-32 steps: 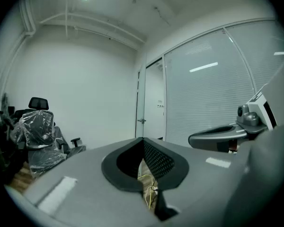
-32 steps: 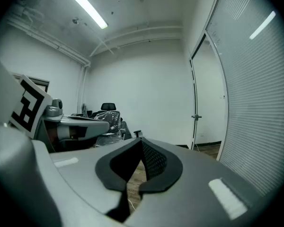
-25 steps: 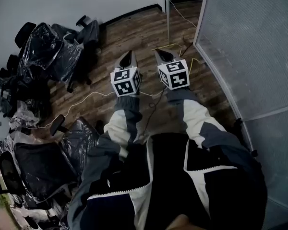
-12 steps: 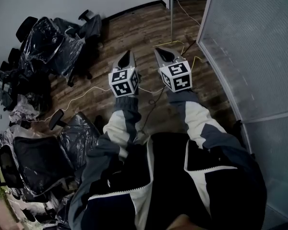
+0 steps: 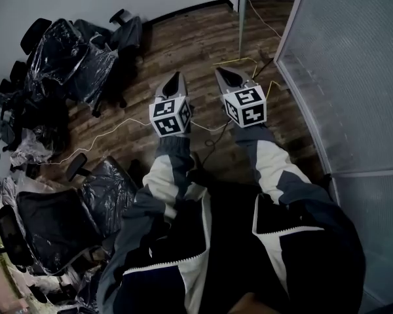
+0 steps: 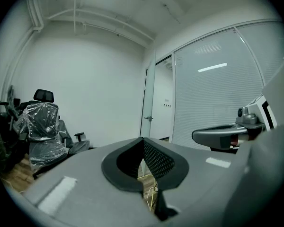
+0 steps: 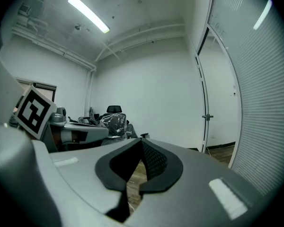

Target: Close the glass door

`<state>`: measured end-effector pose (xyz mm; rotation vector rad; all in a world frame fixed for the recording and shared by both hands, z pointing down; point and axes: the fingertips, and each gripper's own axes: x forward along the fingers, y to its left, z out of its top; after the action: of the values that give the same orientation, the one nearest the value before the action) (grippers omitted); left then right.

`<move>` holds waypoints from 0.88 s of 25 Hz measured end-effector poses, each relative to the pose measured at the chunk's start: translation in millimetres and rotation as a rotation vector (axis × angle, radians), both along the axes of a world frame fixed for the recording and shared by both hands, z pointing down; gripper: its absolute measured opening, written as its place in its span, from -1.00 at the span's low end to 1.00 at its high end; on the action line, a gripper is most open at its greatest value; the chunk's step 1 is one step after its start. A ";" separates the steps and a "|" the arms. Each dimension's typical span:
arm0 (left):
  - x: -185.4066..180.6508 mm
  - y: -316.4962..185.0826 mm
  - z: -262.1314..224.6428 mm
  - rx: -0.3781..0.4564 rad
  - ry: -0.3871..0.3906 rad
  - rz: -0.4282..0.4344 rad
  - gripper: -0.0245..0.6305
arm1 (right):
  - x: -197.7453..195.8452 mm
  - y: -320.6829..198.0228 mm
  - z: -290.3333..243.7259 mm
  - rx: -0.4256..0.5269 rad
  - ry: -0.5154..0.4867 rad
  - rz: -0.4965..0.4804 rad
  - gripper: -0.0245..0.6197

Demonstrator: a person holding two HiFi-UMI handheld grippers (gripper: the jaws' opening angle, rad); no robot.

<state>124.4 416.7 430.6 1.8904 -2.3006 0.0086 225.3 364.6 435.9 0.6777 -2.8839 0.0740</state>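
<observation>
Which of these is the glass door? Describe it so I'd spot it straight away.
Start at the long frosted glass wall on the right and follow it to its far end, by the white back wall. There stands the glass door, a tall narrow panel with a metal edge. Unlike the finely lined wall beside it, it carries a small handle at mid-height.

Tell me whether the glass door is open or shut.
Open. The glass door stands nearly edge-on, swung clear of the frosted wall, with a gap between them.
</observation>
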 end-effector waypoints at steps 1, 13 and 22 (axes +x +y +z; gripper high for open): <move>-11.5 -8.0 2.4 0.002 0.009 0.006 -0.92 | -11.0 -6.5 2.1 0.004 0.008 0.004 -0.91; -188.4 -108.6 5.3 0.024 0.055 0.098 -0.92 | -166.2 -102.6 -8.2 0.073 0.089 0.113 -0.91; -243.8 -157.4 7.4 0.043 0.063 0.132 -0.92 | -215.8 -157.6 -7.2 0.041 0.071 0.173 -0.91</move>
<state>-119.4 259.4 438.1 2.0302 -2.1481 -0.0839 9.5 207.0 428.7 0.9169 -2.7606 0.0140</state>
